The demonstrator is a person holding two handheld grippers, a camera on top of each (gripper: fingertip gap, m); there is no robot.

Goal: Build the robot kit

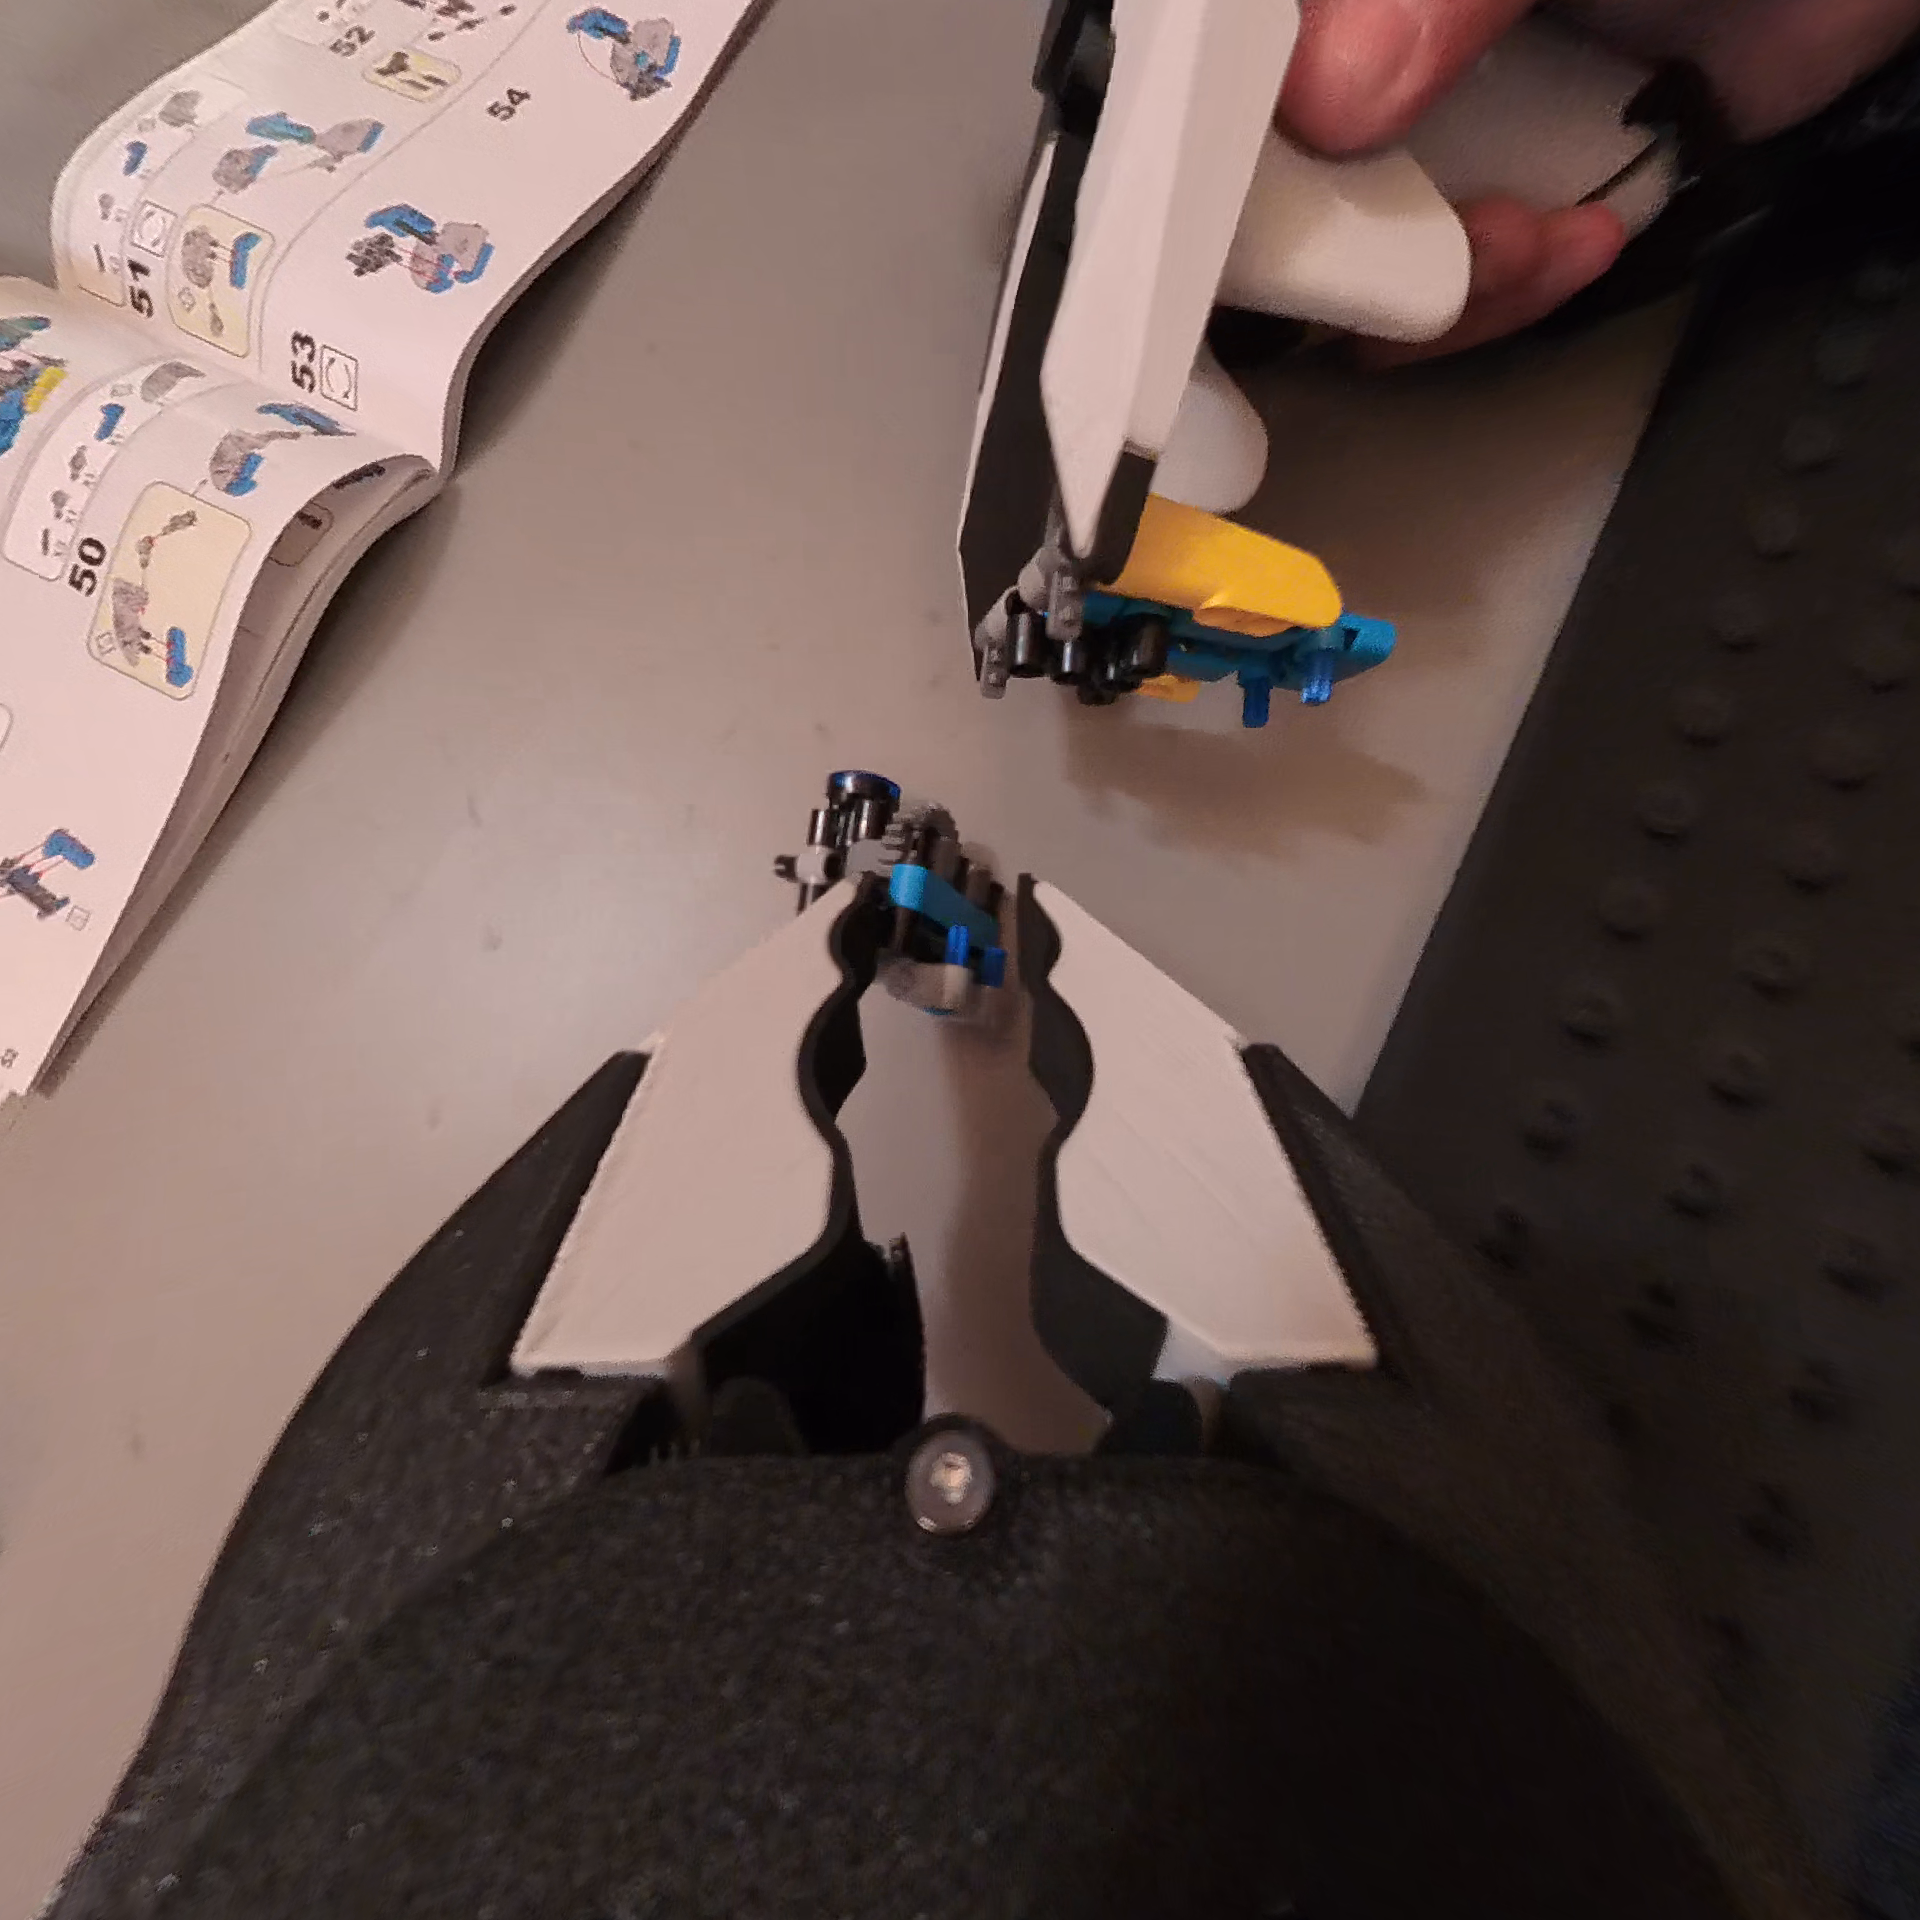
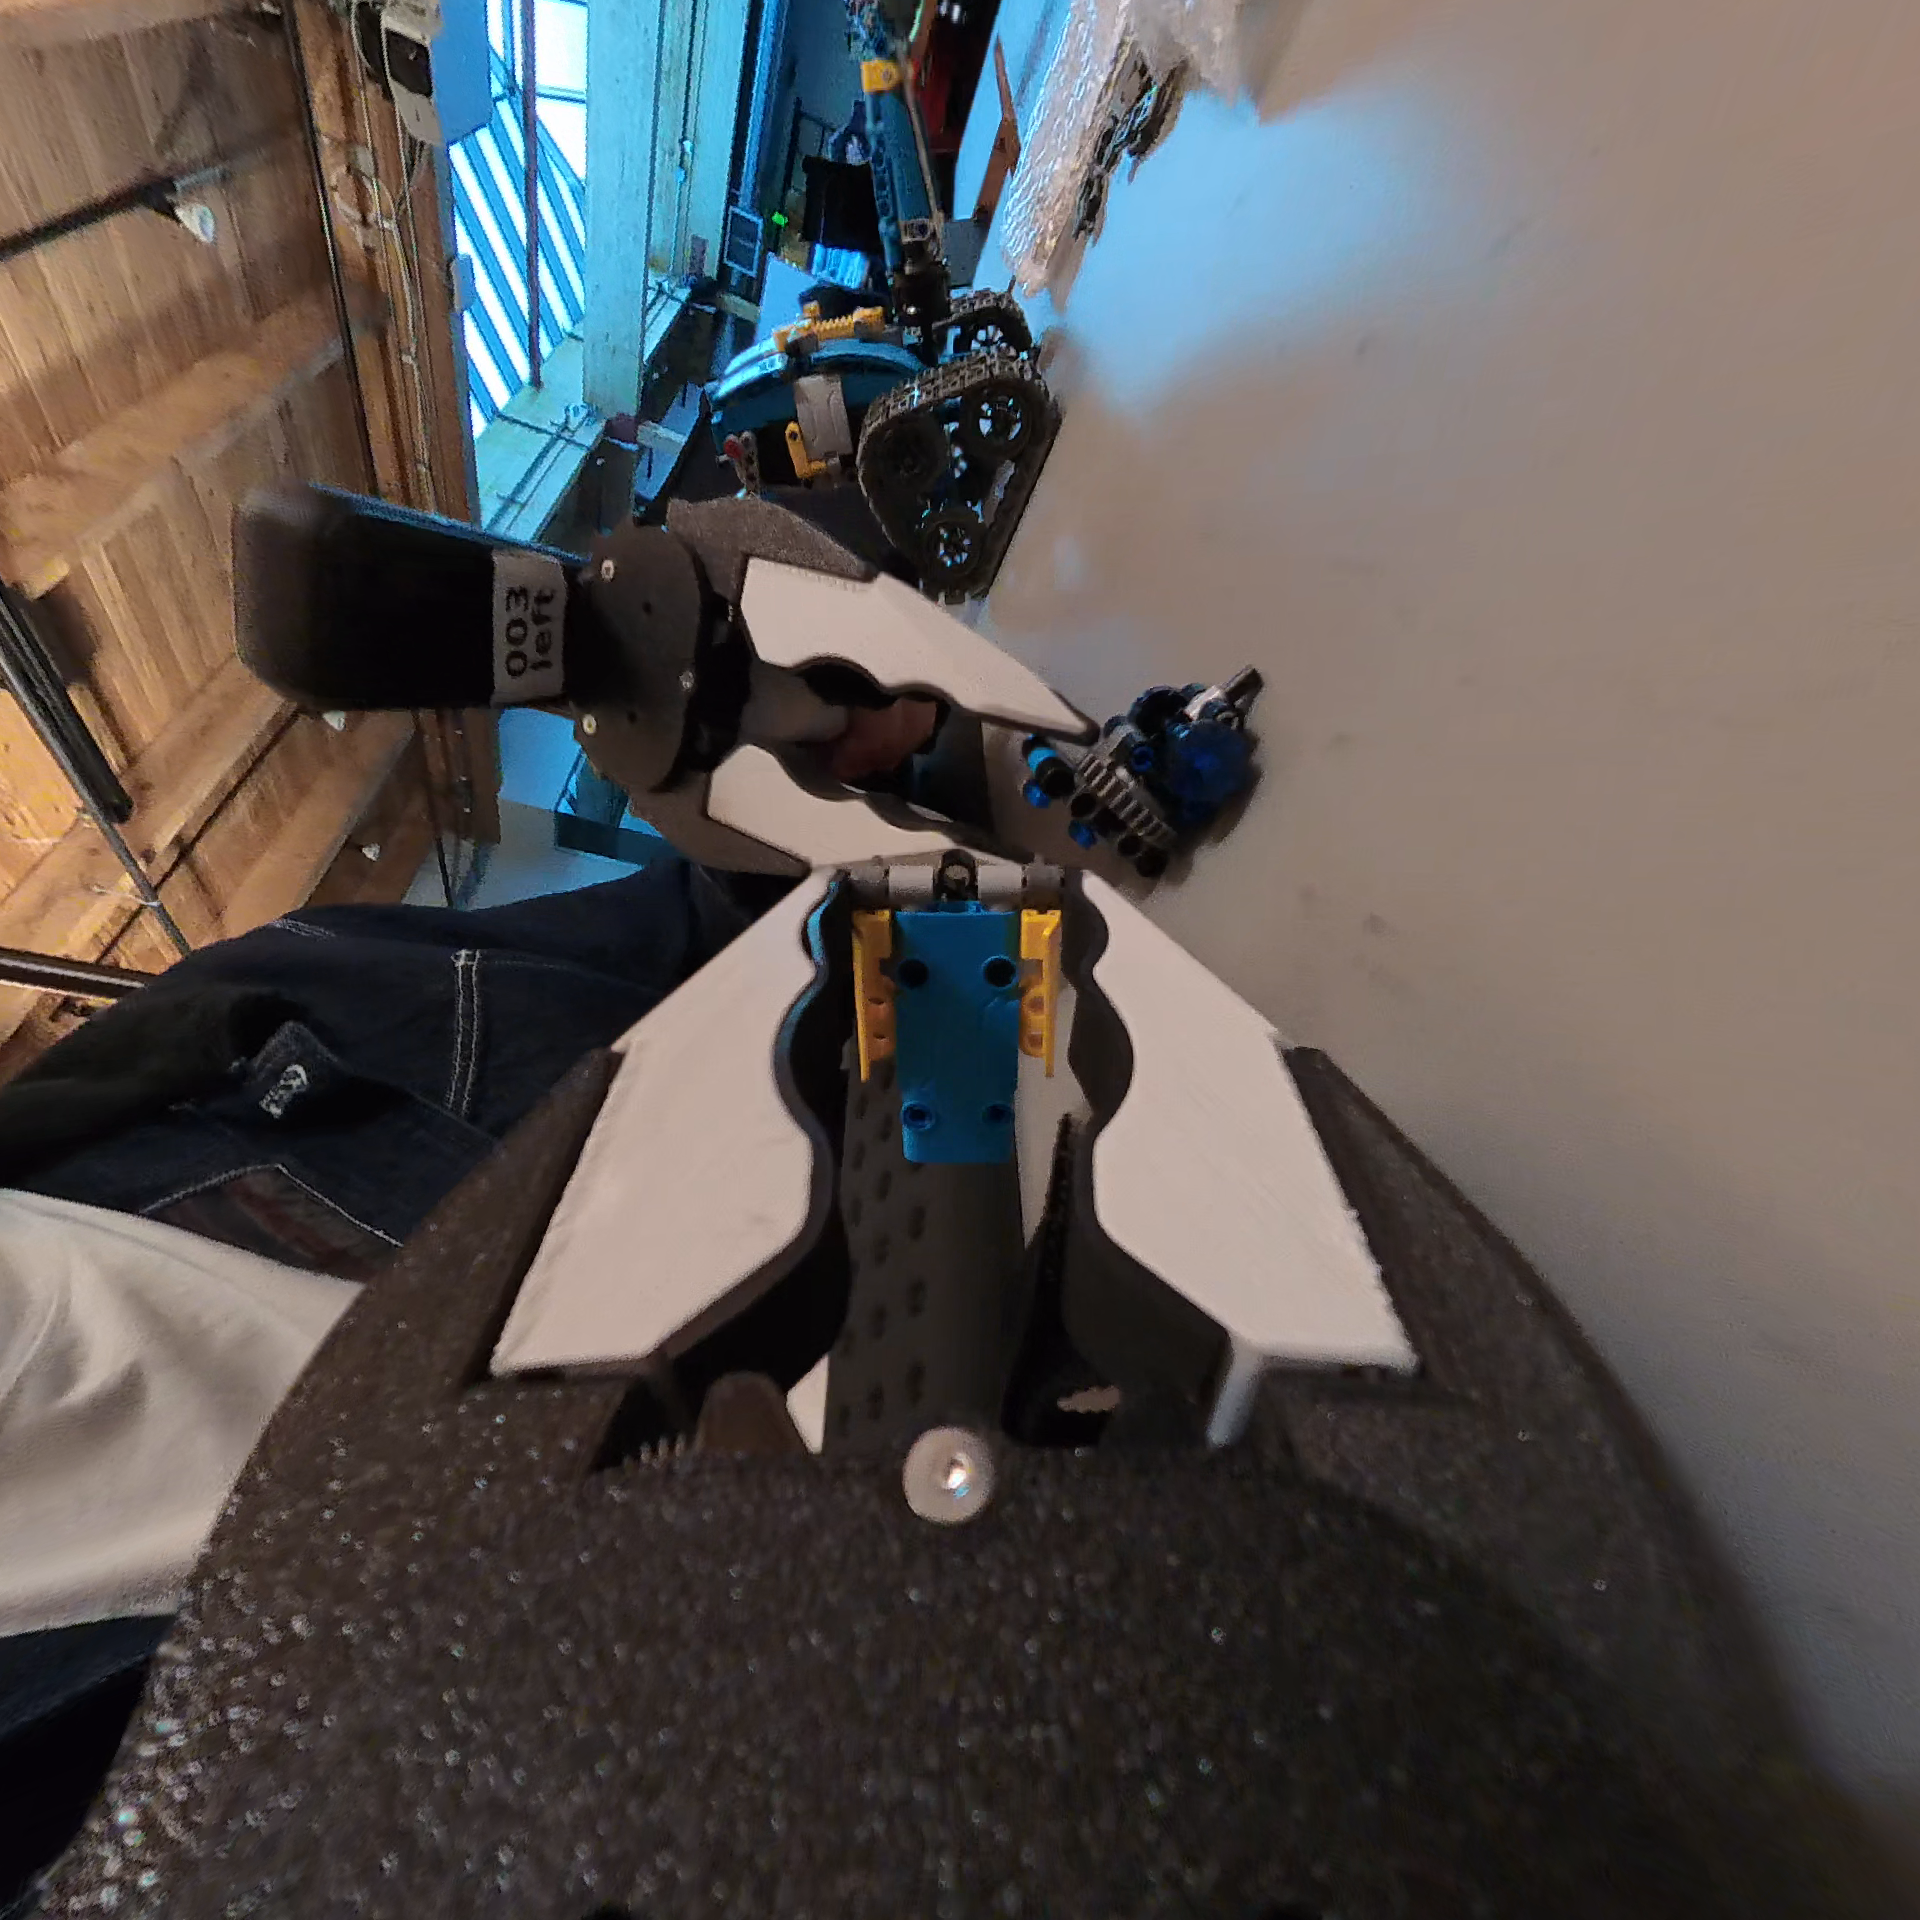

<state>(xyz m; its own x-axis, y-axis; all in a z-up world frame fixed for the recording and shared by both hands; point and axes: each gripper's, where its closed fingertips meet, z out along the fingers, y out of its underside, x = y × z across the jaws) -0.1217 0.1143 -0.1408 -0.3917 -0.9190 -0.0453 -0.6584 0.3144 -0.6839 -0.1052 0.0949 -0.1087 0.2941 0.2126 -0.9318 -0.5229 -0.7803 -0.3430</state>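
Observation:
My left gripper [image 1: 935, 888] is shut on a small black, grey and blue brick assembly [image 1: 914, 894] that sits low on the grey table [image 1: 623, 727]. It also shows in the right wrist view [image 2: 1049, 779], with that assembly [image 2: 1164, 769] sticking out past its tips. My right gripper [image 2: 951, 883] is shut on a yellow and light-blue brick assembly [image 2: 956, 1018]. In the left wrist view the right gripper [image 1: 1039, 613] holds this assembly [image 1: 1226, 603] just above the table, up and to the right of the left gripper's piece. The two assemblies are apart.
An open building-instruction booklet [image 1: 260, 364] lies at the table's left. A black studded mat [image 1: 1714, 935] runs along the right. A tracked brick vehicle [image 2: 935, 447] stands farther along the table. A person's hand [image 1: 1455, 156] grips the right tool, with their legs [image 2: 364, 1039] nearby. The gap from one gripper's tips to the other's is roughly 5 centimeters.

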